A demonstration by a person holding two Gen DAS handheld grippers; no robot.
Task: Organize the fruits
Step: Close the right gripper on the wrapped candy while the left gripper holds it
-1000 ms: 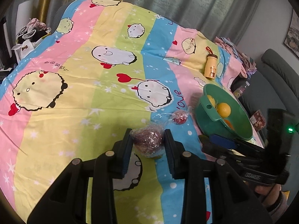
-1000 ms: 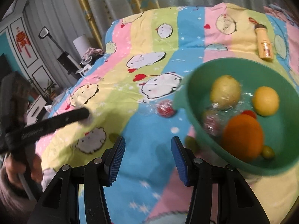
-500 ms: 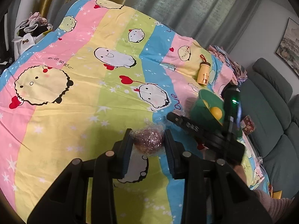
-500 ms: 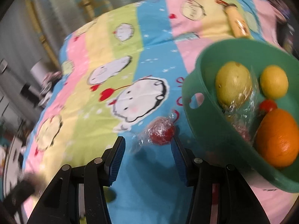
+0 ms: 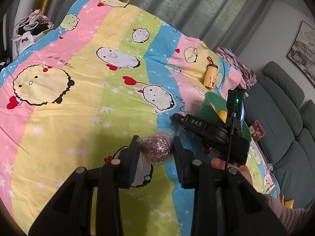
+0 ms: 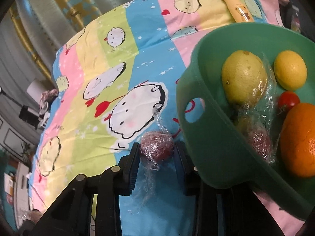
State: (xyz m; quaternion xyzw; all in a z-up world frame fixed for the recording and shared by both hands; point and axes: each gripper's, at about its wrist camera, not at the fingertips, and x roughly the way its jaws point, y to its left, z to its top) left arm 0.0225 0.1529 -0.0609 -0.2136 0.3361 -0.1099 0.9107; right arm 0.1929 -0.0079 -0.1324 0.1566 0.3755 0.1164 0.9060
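Striped bedsheet point(image 5: 82, 118); green basin point(image 6: 212, 137) crowds right claw point(image 6: 156, 153).

The bedsheet point(image 5: 82, 102) is soft matt printed cloth, lightly creased. The green bowl point(image 6: 214, 157) looks like smooth, semi-matt plastic. Crinkled glossy cling film wraps the dark red fruit point(image 6: 156, 144) and the pear point(image 6: 243, 76). The orange point(image 6: 299, 139) has shiny, dimpled peel. Each tool point(image 5: 155, 155) is matt black plastic with ribbed blue pads point(image 6: 133, 169).

Grey curtains point(image 5: 206, 13) behind a cartoon-print bedspread point(image 5: 82, 102), grey sofa point(image 5: 279, 122) and framed picture point(image 5: 303, 53) at right.
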